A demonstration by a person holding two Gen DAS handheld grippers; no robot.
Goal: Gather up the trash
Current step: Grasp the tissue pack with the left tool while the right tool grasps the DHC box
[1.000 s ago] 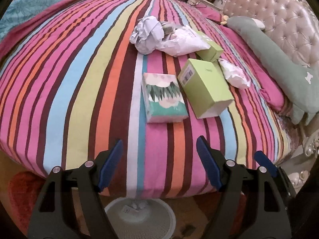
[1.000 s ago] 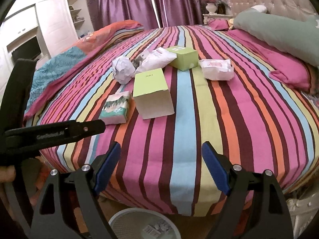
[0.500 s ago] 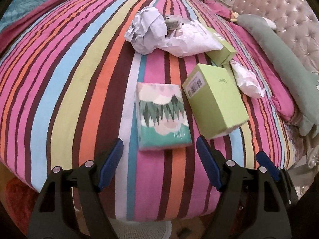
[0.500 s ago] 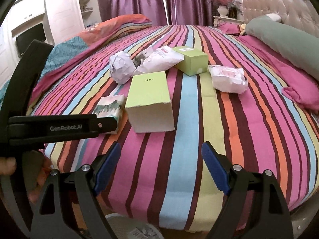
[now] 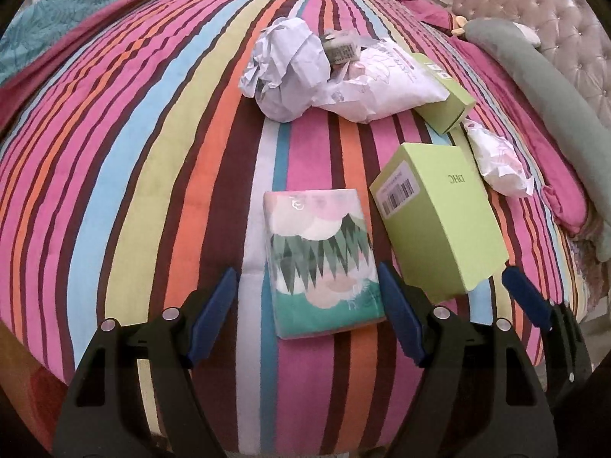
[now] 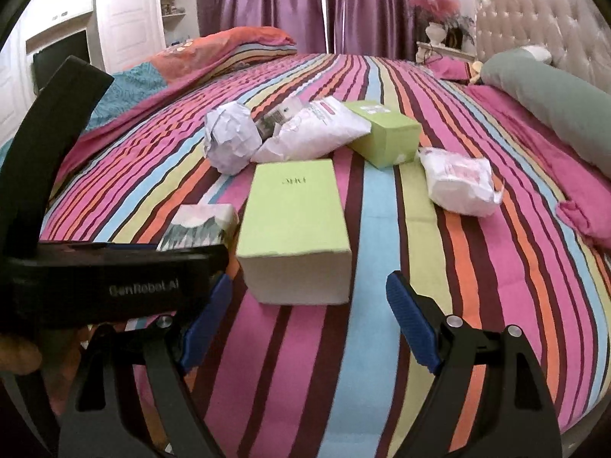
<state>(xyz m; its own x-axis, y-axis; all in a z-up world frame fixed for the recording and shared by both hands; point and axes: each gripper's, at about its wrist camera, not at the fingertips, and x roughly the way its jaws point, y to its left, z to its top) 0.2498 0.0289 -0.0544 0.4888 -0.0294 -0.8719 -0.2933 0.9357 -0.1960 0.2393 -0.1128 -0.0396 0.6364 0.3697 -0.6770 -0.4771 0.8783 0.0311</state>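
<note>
Left wrist view: bed full of trash, both tongs wide open and holding nothing.

Left wrist first: the left gripper point(image 5: 305, 316) hangs over the near edge of the striped bedspread point(image 5: 126, 175) with its jaws spread, and the tissue pack point(image 5: 320, 259) sits between the blue pads point(image 5: 214, 313) without either one touching it. Just right of it lies the tall green box point(image 5: 439, 221), and toward the middle of the bed sit the crumpled paper ball point(image 5: 286, 68), white mailer bag point(image 5: 382, 80), small green box point(image 5: 446, 103) and a wadded wrapper point(image 5: 496, 160). Right wrist view: the right gripper point(image 6: 301, 324) is open and empty too, lined up right at the near end of the tall green box point(image 6: 294, 221), while the left gripper's black body point(image 6: 95, 278) covers part of the tissue pack point(image 6: 202, 225).
</note>
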